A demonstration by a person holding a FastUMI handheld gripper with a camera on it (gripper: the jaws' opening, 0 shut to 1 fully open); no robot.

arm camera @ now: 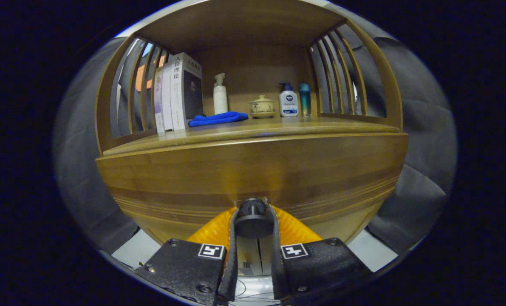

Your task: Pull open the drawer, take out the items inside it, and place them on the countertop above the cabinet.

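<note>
The gripper (253,212) sits closest, its two fingers (233,238) drawn in to a narrow gap and pressing on either side of the round dark knob (253,219) of the drawer (253,178). The knob's stem and disc lie between the fingertips, so the tongs are nearly closed and have hold of the knob.

The drawer front is a broad band of honey-coloured wood with faint grooves along its lower part, reaching well out to both sides of the fingers. It appears flush with the cabinet; whether it has come out at all, I cannot tell. Nothing of its inside can be seen.

Above the drawer runs the countertop (278,127), a wooden shelf in an alcove with slatted sides and a wooden back. At the left stand some books (178,93), upright and close together. Just beside them a blue cloth (216,119) lies on the wood, and behind it stands a white pump bottle (220,95). Near the middle a small lidded cup (261,105) rests on a saucer. To its right stand a white lotion bottle (288,101) with a dark pump and, just beside that, a slim teal bottle (305,98).

Grey cloth hangs on both sides of the cabinet, and a pale floor (374,250) shows beneath it.
</note>
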